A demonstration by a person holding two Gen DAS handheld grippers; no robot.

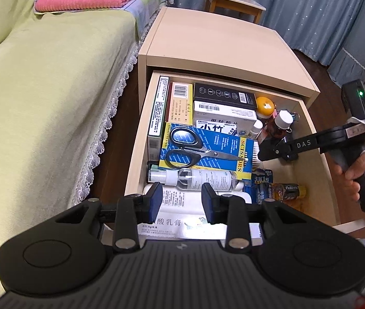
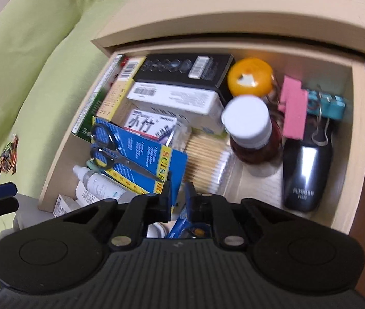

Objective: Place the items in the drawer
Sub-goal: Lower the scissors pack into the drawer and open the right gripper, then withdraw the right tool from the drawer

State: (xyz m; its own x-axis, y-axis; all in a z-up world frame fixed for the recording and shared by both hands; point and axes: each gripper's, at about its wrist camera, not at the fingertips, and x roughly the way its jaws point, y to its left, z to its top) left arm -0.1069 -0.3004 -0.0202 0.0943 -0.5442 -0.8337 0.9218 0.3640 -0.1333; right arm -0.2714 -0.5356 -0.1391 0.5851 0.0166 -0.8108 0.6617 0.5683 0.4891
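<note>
- right wrist view motion-blurred; box (image 2: 182,70) print unreadable
- ointment box (image 1: 182,221) half hidden behind left gripper (image 1: 181,200) fingers
- battery pack (image 2: 180,228) mostly hidden under right gripper (image 2: 178,198); whether it is clamped, can't tell
- right gripper tip in left view overlaps bottles (image 1: 280,126), jaws unclear
- hand (image 1: 357,172) cut by frame edge
- chair (image 1: 234,0) cut at top
- small clips (image 2: 324,105) blurred

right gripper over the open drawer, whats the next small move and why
Probably lift the right gripper clear of the pale wooden drawer: its jaws look empty, and it hangs over the blue scissors card, blocking closing.
</note>
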